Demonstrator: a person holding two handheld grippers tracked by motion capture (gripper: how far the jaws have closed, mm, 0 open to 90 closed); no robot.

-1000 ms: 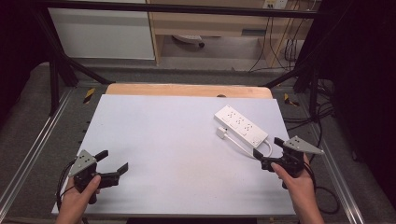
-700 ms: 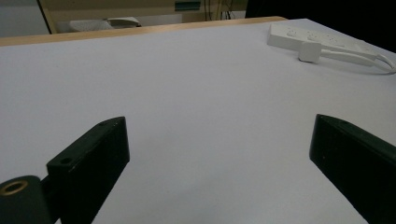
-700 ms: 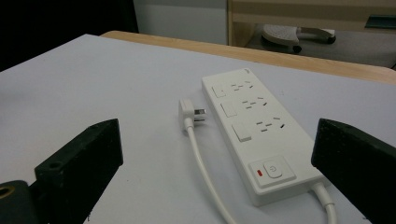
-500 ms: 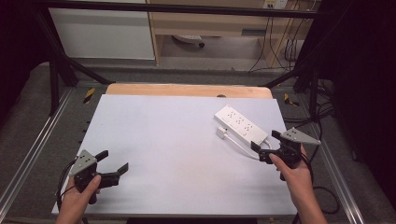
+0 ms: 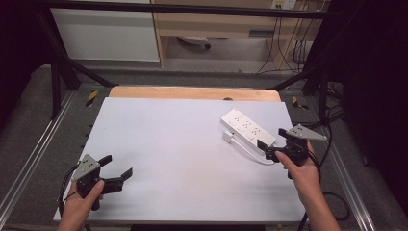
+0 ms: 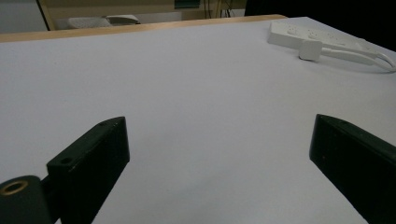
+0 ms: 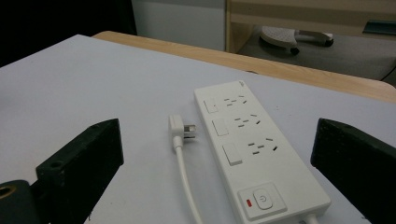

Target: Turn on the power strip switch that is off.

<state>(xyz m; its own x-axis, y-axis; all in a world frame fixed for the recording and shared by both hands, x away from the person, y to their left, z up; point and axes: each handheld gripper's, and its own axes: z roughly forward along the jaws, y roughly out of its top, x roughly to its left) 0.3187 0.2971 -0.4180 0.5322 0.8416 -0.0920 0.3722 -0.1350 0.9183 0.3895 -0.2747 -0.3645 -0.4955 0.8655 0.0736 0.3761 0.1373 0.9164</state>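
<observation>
The right gripper point(image 5: 274, 144) has edged forward to the near end of the power strip point(image 5: 248, 127), jaws wide, holding nothing. The strip lies flat on the tabletop point(image 5: 183, 144), its plug point(image 7: 181, 129) just beside it. The left gripper point(image 5: 114, 169) hovers wide open, well apart.

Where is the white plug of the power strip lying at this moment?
In the high view, the plug lies on the table's right half, just left of the power strip and apart from it. The open right gripper is nearby, not touching it.
</observation>
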